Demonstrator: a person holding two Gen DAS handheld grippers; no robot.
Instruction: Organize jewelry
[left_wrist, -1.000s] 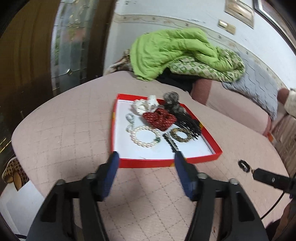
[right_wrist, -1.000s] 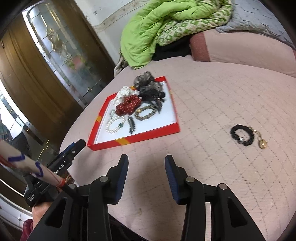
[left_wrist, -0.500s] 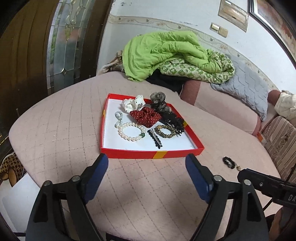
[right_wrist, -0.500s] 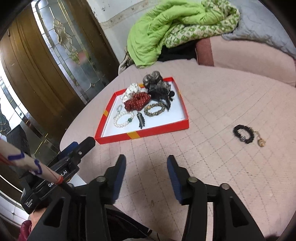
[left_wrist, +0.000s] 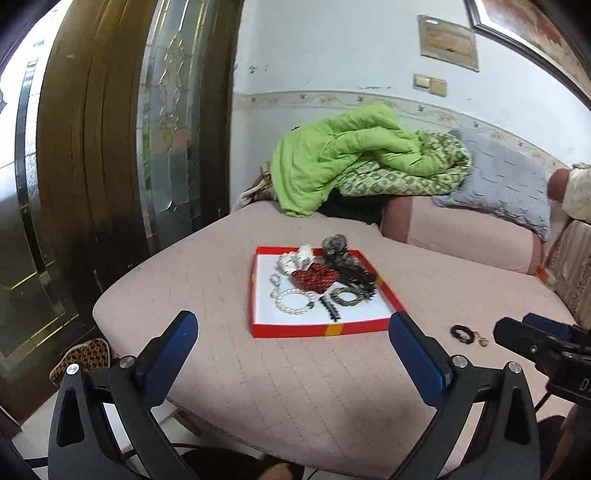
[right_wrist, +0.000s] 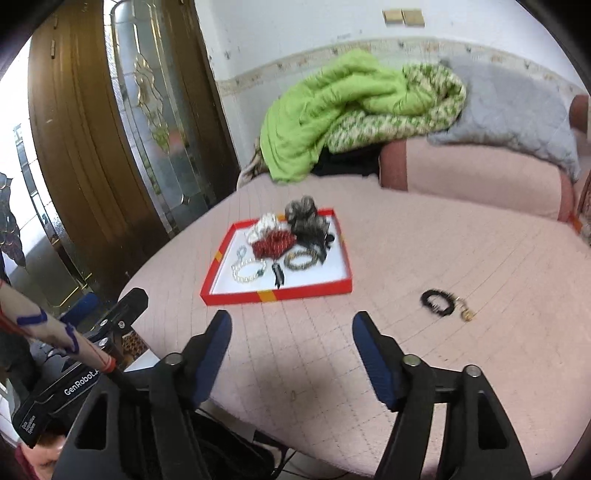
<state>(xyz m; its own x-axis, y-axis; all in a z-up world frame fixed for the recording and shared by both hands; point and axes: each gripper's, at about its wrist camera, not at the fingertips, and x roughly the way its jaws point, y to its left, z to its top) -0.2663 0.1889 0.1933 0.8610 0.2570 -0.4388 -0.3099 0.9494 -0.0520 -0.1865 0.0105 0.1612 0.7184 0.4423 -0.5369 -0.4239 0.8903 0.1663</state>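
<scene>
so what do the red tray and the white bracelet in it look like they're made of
Red tray: probably glossy printed cardboard, judging by its thin straight walls, plain white floor and yellow stripe. White bracelet: round, lustrous cream beads, pearl or imitation pearl; which one can't be told from here.

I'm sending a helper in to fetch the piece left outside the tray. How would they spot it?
On the pink quilted bed, find the red tray. Right of it, alone on the cover, lies a black bracelet with a small gold charm, the only jewelry outside the tray.
</scene>
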